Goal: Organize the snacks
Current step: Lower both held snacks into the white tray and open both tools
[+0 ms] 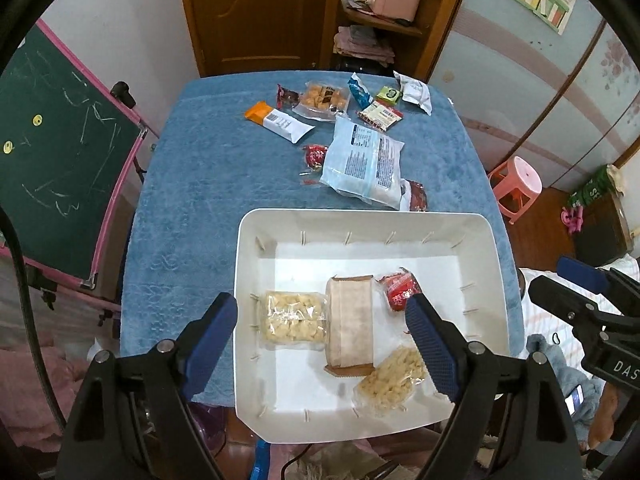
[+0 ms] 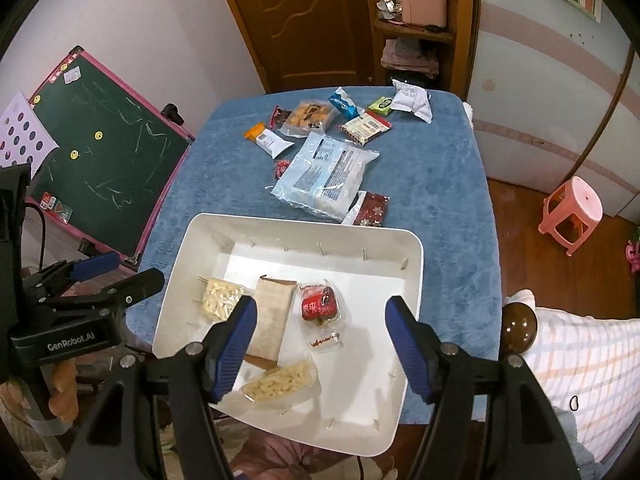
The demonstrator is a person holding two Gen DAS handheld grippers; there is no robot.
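Both grippers — left (image 1: 322, 336), right (image 2: 320, 338) — wide apart and empty above the white tray (image 1: 360, 220) of four snack packets.

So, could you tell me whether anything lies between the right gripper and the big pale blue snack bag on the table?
Nothing blocks the path. The right gripper hangs open above the white tray, and the pale blue bag lies just beyond the tray's far rim, on top of the pile, partly covering a dark red packet.

We see a white tray (image 1: 486, 240), smooth matt plastic, on a blue tablecloth (image 1: 208, 184), plush textured fabric. Snack packs in tray (image 2: 218, 300) & the big pale-blue bag (image 1: 366, 164): glossy clear/printed film. Door (image 2: 304, 20): varnished wood. Finger pads (image 2: 234, 350): ribbed blue, rubbery-looking.
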